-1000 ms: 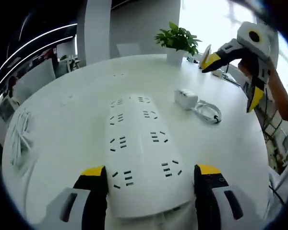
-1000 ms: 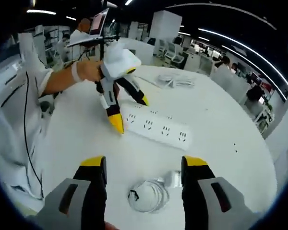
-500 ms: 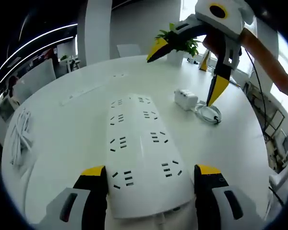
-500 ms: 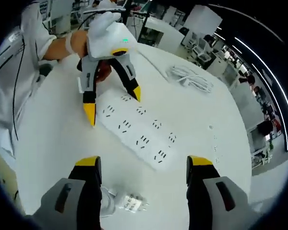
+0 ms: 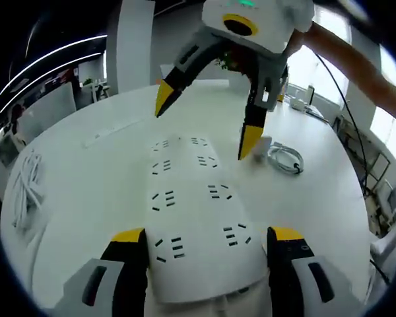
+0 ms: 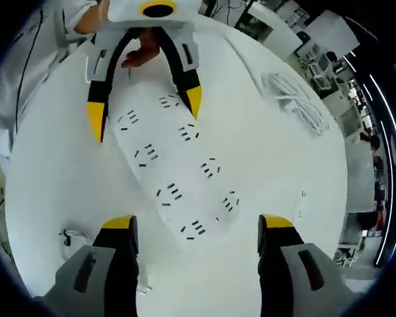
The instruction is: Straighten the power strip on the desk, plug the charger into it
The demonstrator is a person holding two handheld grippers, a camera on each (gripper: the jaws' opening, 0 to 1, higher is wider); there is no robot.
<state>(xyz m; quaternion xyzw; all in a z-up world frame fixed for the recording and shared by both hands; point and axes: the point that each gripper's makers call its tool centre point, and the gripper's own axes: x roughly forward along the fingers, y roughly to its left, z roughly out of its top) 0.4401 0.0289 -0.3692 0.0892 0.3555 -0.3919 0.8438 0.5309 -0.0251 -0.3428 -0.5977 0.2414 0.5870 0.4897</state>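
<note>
Change: right gripper (image 5: 201,125) has come over from the charger (image 5: 263,144) side to the power strip's (image 5: 195,205) far end; strip itself unmoved
Left gripper (image 5: 204,247): jaws apart, straddling the strip's near end; contact unclear
Right gripper: jaws spread wide above the far end
Power strip: flat mid-desk (image 5: 86,178); long axis running from one gripper to the other
Charger: beside the strip, seemingly towards the desk edge, coiled cable (image 5: 287,158) attached
Loose white cord (image 6: 294,102): near the opposite edge
</note>
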